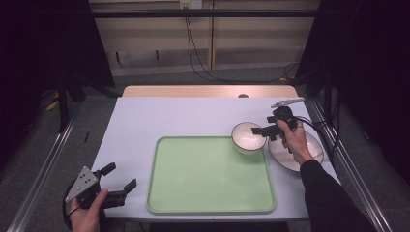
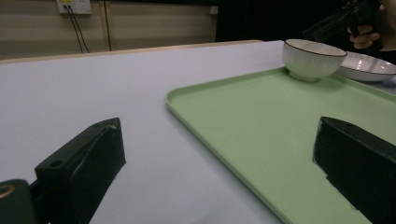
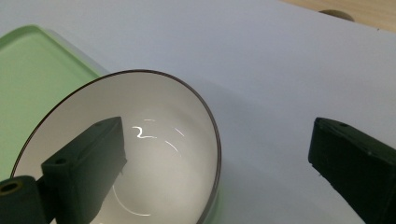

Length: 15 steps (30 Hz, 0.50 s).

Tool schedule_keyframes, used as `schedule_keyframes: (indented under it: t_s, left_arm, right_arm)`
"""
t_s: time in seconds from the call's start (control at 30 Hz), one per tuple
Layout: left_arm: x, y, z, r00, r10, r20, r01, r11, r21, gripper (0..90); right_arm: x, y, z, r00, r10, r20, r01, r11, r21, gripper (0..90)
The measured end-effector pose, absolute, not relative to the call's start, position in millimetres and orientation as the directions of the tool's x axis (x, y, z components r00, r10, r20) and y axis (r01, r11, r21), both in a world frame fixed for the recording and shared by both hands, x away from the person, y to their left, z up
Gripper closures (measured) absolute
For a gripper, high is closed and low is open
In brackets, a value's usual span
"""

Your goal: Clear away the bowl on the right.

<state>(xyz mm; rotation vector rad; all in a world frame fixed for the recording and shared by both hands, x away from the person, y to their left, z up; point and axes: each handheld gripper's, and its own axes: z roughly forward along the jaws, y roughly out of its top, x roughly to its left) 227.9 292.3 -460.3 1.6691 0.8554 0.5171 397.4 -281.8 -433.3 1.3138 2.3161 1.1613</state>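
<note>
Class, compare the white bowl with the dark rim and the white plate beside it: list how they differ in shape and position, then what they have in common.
The white bowl with the dark rim is deep and steep-walled; the white plate is shallow and wider. The bowl stands on the far right corner of the green tray; the plate lies on the white table, right of the tray. The right gripper holds its open jaws astride the bowl's rim; the plate lies under that hand. Both are round, white and empty.

Left claw: low at near left corner, held level, jaws spread wide, nothing between them.
Left hand: wrapped round the grip from below.
Right claw: far right, pointing left, jaws wide apart.
Right hand: clasping the grip, dark sleeve trailing back.
</note>
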Motion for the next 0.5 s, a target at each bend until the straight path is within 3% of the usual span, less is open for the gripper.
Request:
schedule_keyframes:
  t_s: [0.2, 0.5]
  left_arm:
    - [228.0, 292.5, -460.5, 0.642, 0.76, -0.101, 0.271, -0.102, 0.957, 2.1]
    - [228.7, 292.0, -460.8, 0.641, 0.761, -0.101, 0.272, -0.102, 0.957, 2.1]
  right_arm:
    - [389.4, -286.5, -428.7, -0.566, 0.817, 0.107, 0.591, 0.313, 0.743, 2.8]
    - [369.9, -304.3, -423.4, -0.559, 0.824, 0.096, 0.565, 0.294, 0.771, 2.6]
